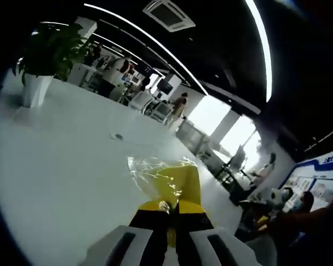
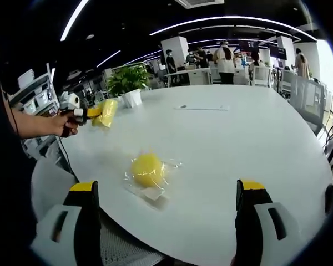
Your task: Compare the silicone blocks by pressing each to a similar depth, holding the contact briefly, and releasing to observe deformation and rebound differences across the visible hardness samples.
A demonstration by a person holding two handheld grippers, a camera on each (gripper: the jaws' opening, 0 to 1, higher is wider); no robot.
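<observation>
The left claw (image 1: 167, 219), at lower centre, is clamped on a bagged yellow block (image 1: 175, 185) lifted off the desk (image 1: 61, 166). The right claw (image 2: 166, 194) gapes wide and empty before another bagged block (image 2: 147, 169) at centre. The pressing step seems underway; next probably comes pressing this one.

Bright ceiling strips, window glare, fisheye-warped edges

Both views low over shared white table (image 2: 238, 138), opp. directions

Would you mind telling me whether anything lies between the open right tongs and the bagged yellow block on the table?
Nothing visible does. The bagged yellow block lies on the white table ahead of the right tongs, with bare tabletop between. The left tongs, shut on another yellow block, are off to the side.
</observation>
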